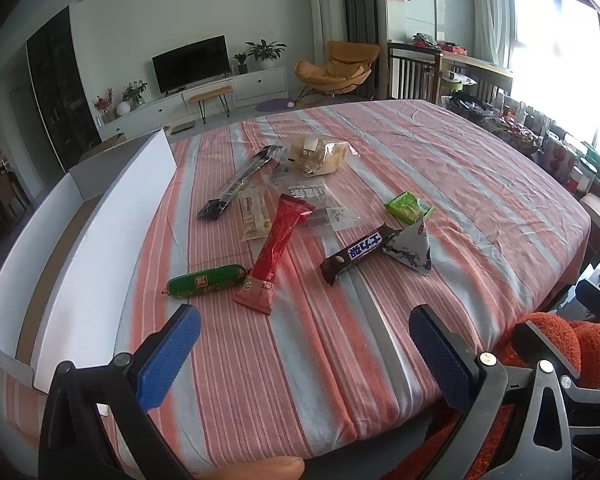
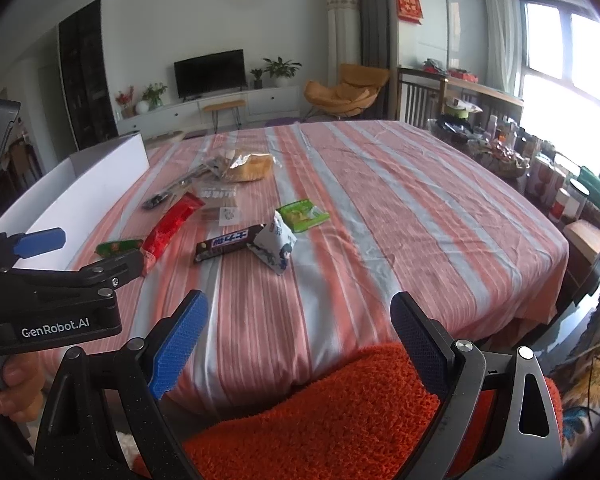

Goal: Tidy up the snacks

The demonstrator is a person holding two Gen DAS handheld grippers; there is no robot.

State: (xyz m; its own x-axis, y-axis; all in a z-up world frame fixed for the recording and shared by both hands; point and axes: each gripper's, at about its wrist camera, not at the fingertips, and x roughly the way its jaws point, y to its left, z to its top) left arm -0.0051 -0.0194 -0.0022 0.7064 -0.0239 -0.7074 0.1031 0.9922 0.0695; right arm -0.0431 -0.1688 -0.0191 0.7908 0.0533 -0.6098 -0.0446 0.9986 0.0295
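Both grippers — left gripper and right gripper — hover with jaws spread wide and empty above the near edge of the table. Snacks lie scattered mid-table beside the white box: green sausage, red packet, chocolate bar, triangular pouch. All look light and slick-wrapped; the sausage and bar seem firm — probably best pinched across the middle.

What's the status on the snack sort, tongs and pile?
Left tongs open, empty. Right tongs open, empty. Snacks loose on striped cloth, white box at left. Nothing blocking.
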